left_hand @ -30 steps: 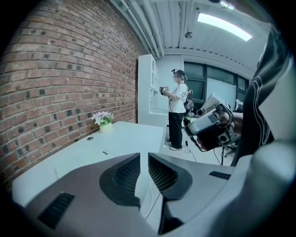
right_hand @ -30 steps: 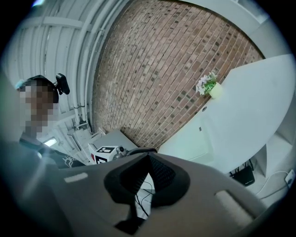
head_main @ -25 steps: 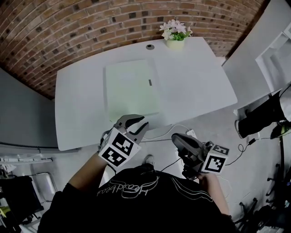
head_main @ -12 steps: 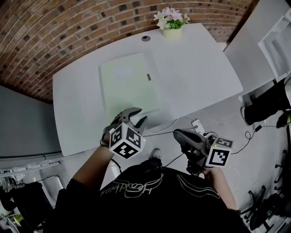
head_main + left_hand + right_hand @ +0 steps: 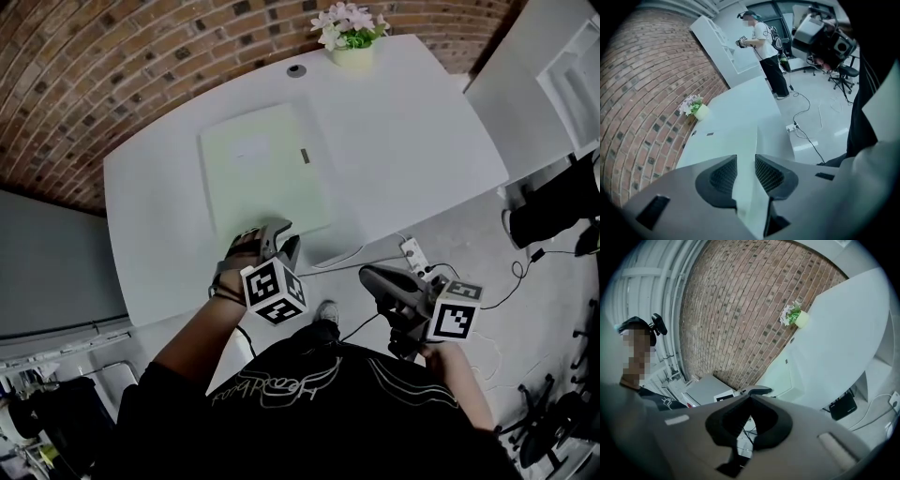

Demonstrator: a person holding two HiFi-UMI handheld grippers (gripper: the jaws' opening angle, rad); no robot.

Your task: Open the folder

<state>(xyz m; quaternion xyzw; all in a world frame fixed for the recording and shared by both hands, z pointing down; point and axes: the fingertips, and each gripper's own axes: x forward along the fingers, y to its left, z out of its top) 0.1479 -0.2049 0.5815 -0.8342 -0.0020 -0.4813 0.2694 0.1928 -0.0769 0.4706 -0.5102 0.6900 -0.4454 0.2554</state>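
Looking down from the head view, we see a pale green folder [image 5: 262, 173] lying flat and closed on the white table [image 5: 412, 141], nearer the table's left half, with a small dark tab [image 5: 305, 156] by its right edge. Our left claw [image 5: 278, 236] sits at the folder's near edge, close to its near right corner, and its marker cube [image 5: 274, 292] hangs over the table's front edge. In the left gripper view the jaws stand a narrow way apart. The folder's pale surface and its right edge show through the gap, but we cannot tell whether either pad touches the cover.

Our right claw [image 5: 370, 275] hangs off the table, over the grey floor in front of it and well apart from the folder. In the right gripper view its jaw tips meet with nothing between them, and only floor and cables show through the opening below the tips.

At the far edge of the table we find a small pot of pale flowers [image 5: 349, 33], and a round dark fitting [image 5: 296, 69] sits in the tabletop just to its left. A brick wall [image 5: 112, 75] runs behind the table. A white power strip [image 5: 413, 256] lies on the floor near the right claw. In the left gripper view another person [image 5: 766, 51] stands beyond the far end of the table.
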